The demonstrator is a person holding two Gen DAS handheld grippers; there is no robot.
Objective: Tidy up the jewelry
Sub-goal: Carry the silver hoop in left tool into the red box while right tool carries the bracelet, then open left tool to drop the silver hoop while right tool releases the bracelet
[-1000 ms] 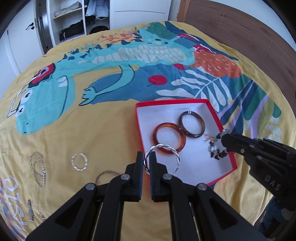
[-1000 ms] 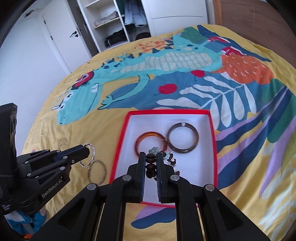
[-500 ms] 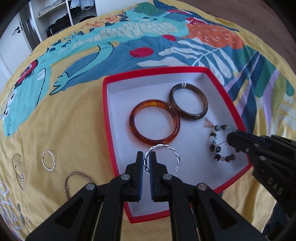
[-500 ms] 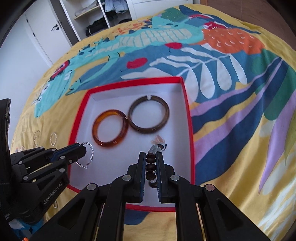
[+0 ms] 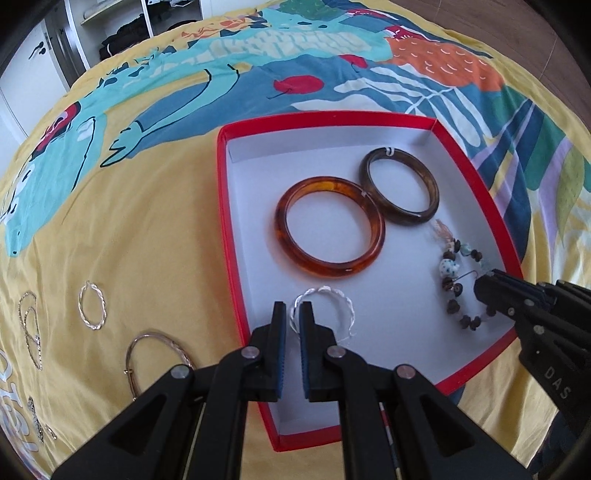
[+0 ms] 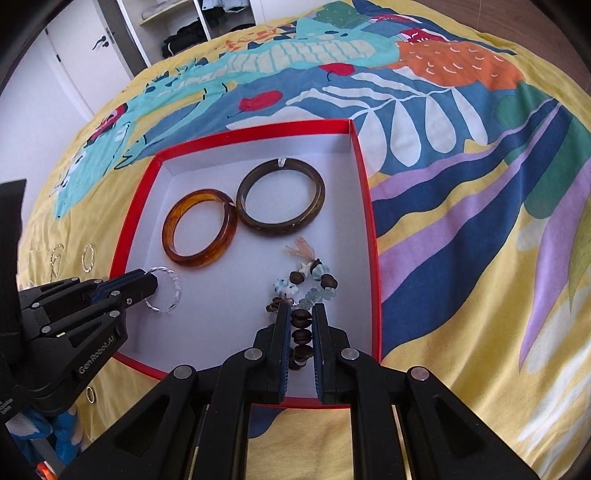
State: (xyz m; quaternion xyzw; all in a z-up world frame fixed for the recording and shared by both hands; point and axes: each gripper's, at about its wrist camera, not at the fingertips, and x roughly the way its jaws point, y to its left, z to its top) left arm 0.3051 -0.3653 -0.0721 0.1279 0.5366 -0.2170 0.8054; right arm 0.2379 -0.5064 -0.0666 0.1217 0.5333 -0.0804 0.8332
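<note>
Where there is room to move: the yellow patterned bedspread [image 5: 147, 221] lies bare to the far and right sides of the red box [image 5: 225, 221]; both grippers sit low inside the box's near half, its rim close on their near side.
Space between grippers: well apart, with bare white box floor between them.
Things around: on the bedspread left of the box lie a small twisted hoop [image 5: 82, 310], a thin plain hoop [image 5: 147, 334] and a fine chain [image 5: 31, 332]; an open wardrobe [image 5: 122, 22] stands far off.
In the way: an amber bangle [image 5: 328, 267] lies just beyond the left gripper's tips, nothing else.
Box contents: the amber bangle and a dark brown bangle [image 5: 402, 218] lie flat in the far half, touching each other.
Left gripper [image 5: 292, 314]: jaws opening, with the rim of the twisted silver bangle [image 5: 343, 306] between them, over the box's near left part.
Right gripper [image 6: 299, 314]: closed on the beaded bracelet [image 6: 317, 280], whose far beads and tassel rest on the box floor at the near right, close to the dark bangle.
</note>
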